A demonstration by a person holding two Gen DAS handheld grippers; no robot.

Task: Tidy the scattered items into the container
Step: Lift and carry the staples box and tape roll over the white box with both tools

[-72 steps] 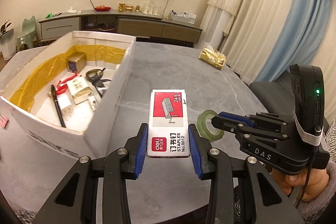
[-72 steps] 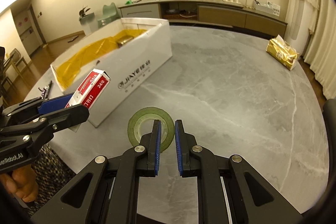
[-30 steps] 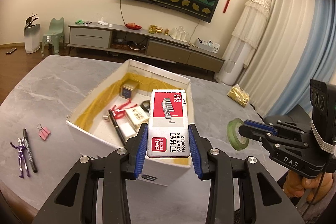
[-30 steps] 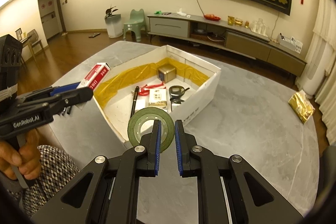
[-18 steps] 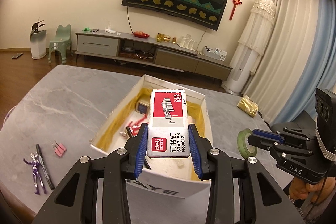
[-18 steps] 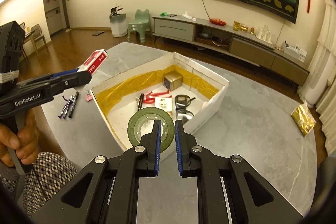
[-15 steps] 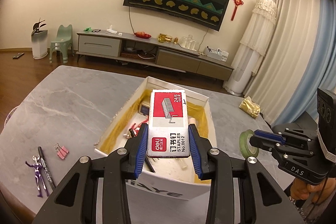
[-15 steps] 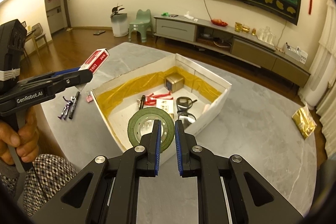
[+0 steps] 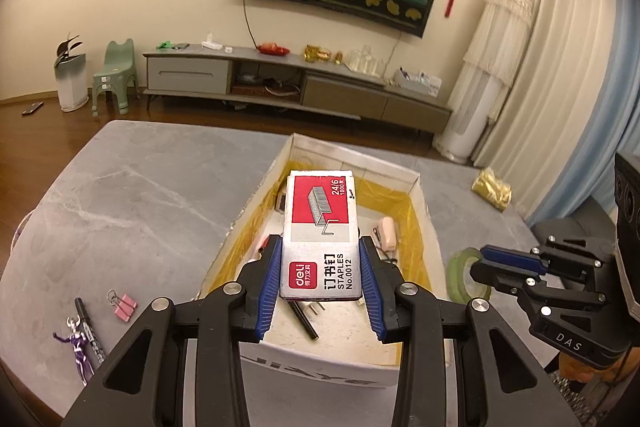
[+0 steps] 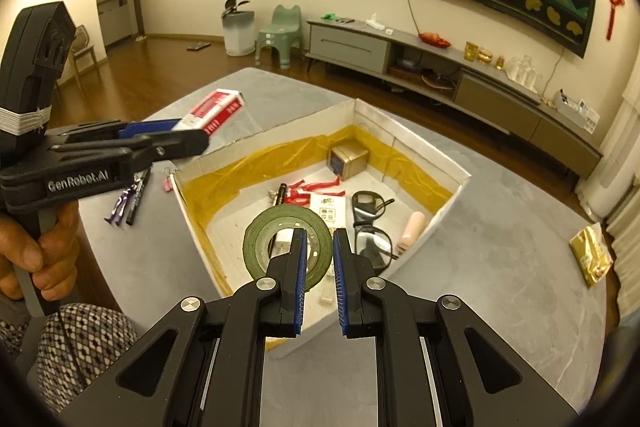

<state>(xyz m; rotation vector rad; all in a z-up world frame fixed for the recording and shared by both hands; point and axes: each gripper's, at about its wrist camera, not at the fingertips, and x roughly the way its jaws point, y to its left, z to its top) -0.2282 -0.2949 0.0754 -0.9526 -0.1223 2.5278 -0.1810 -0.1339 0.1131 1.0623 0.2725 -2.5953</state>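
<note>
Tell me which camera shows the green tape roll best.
The right wrist view: the green tape roll faces the camera, ring and core visible, clamped in the right gripper jaws. The left wrist view shows it only edge-on at the right.

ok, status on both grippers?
Left gripper shut on red-white staples box; right gripper shut on green tape roll. Both above white cardboard box, path clear.

My left gripper [image 10: 192, 141] is black with blue finger pads, silver screws and white "GenRobot.AI" lettering; beside that lettering, white banding wraps its handle. My right gripper [image 9: 486, 263] reads "DAS".
</note>
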